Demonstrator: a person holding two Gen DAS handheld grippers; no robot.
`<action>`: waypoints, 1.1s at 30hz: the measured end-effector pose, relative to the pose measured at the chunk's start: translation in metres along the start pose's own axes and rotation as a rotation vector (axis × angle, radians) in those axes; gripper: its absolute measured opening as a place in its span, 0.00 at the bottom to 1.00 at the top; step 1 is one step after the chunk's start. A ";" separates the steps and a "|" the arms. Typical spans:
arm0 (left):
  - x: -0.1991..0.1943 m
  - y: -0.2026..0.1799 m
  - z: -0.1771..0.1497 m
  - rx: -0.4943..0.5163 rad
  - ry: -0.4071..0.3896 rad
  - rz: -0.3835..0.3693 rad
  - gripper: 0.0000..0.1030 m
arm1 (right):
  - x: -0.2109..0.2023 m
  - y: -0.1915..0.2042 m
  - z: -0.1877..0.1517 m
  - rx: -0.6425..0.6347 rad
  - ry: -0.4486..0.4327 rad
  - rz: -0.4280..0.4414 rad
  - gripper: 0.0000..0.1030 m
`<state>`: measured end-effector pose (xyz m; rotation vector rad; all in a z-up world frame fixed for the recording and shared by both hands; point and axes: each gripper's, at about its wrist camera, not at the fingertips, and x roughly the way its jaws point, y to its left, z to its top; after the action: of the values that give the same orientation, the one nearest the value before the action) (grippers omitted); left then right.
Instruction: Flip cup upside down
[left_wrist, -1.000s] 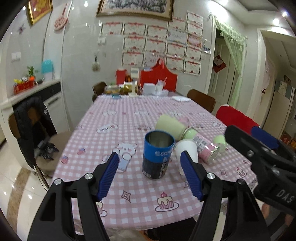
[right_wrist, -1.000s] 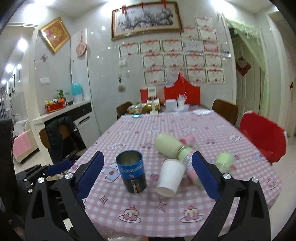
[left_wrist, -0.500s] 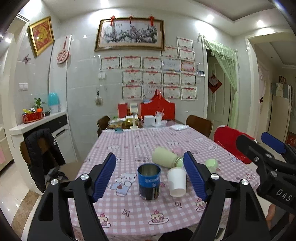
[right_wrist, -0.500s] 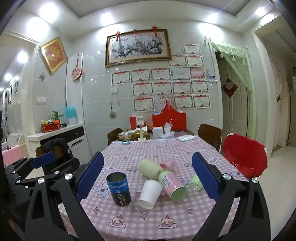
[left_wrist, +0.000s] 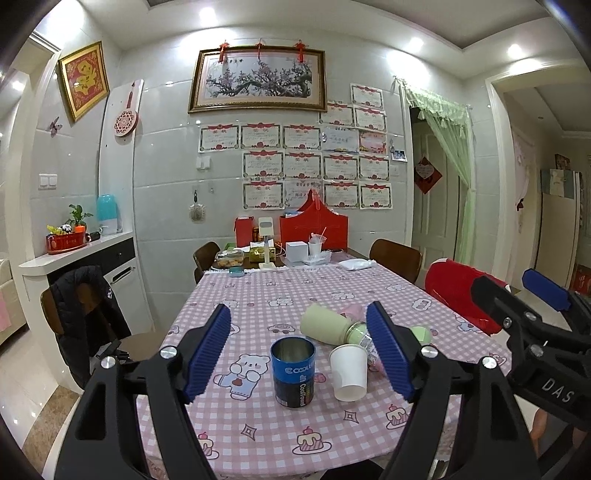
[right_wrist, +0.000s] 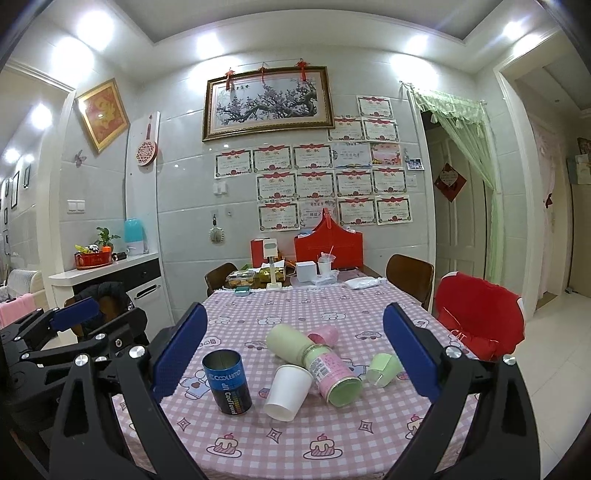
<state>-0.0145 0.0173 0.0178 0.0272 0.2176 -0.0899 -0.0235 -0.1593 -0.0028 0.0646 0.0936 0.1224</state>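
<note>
A blue metal cup (left_wrist: 293, 372) (right_wrist: 227, 382) stands upright, mouth up, near the front of the pink checked table (left_wrist: 258, 424) (right_wrist: 258, 432). A white paper cup (left_wrist: 349, 372) (right_wrist: 288, 387) stands upside down right of it. A pale green cup (left_wrist: 325, 326) (right_wrist: 290, 341), a pink-labelled cup (right_wrist: 334, 373) and a small green cup (right_wrist: 384, 368) lie on their sides behind. My left gripper (left_wrist: 301, 350) is open and empty, held back from the table's front edge. My right gripper (right_wrist: 295, 354) is open and empty, also back from the table.
Boxes, a red bag (left_wrist: 314, 230) and food containers crowd the table's far end. Wooden chairs stand around it, one with a red cover (right_wrist: 480, 317) at right, one with a black jacket (left_wrist: 86, 317) at left. A counter (left_wrist: 74, 254) runs along the left wall.
Both grippers have pulled back and up from the table, so the cups look smaller and farther. The cups have not moved. Both grippers stay open.
</note>
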 end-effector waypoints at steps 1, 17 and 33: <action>0.000 0.000 0.000 0.000 -0.001 -0.002 0.73 | 0.000 0.000 0.000 0.000 0.000 -0.002 0.90; 0.003 -0.002 -0.003 -0.001 0.000 -0.013 0.73 | -0.003 -0.002 0.000 -0.005 -0.008 -0.019 0.90; 0.003 -0.001 -0.003 -0.002 -0.005 -0.013 0.73 | -0.003 -0.002 0.001 -0.006 -0.009 -0.018 0.92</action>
<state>-0.0126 0.0164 0.0146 0.0240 0.2133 -0.1022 -0.0261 -0.1619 -0.0020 0.0584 0.0852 0.1048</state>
